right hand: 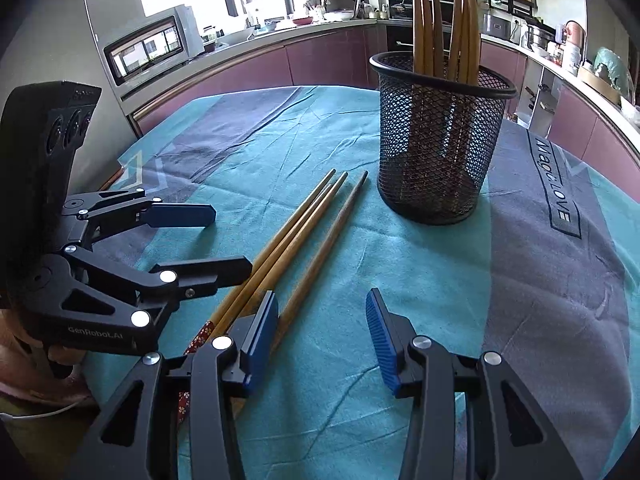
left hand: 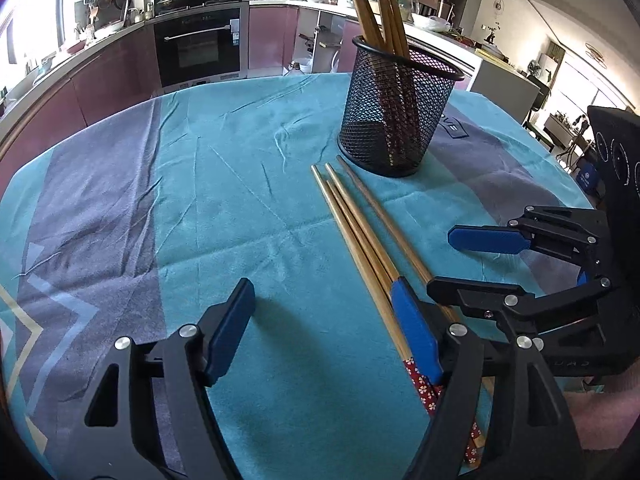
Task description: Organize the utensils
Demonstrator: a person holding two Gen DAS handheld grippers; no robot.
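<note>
Table under teal-grey cloth [left hand: 224,208]; mesh holder [left hand: 396,112], loose chopsticks [left hand: 360,224]; kitchen counters [right hand: 280,36] behind; both grippers [left hand: 324,320] [right hand: 322,320] spread apart.

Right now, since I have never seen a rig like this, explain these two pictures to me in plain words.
There is no robot here: a person holds one black clamp-like tool in each hand, each with two blue-padded fingers and a wide-angle camera looking along them. One picture comes from the left gripper, the other from the right gripper; each also catches the other tool at its edge. Both stand open and hold nothing. On the teal and grey tablecloth lie loose wooden chopsticks, side by side. Behind them stands a black mesh cup with more chopsticks upright inside. A kitchen shows in the background.
</note>
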